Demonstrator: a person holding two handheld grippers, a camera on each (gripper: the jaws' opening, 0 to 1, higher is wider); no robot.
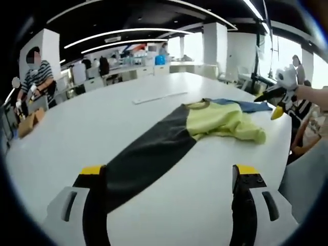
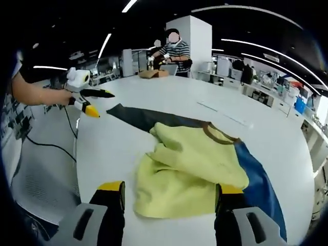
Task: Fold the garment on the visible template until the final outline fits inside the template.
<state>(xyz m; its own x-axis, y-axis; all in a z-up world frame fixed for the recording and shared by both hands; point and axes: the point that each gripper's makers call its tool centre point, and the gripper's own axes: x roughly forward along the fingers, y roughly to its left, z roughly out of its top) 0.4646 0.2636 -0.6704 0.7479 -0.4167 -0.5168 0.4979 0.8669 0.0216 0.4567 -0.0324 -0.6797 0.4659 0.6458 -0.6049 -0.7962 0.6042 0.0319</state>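
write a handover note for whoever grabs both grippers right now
Left gripper: open, holding nothing, at the dark end of the garment.
Right gripper: open, holding nothing, over the bunched yellow part.
Garment lies stretched out across the white table, yellow section crumpled, blue part beside it.
Done: no neat fold yet.
Left: flatten it, fold it, fit it to the template, which I cannot make out.
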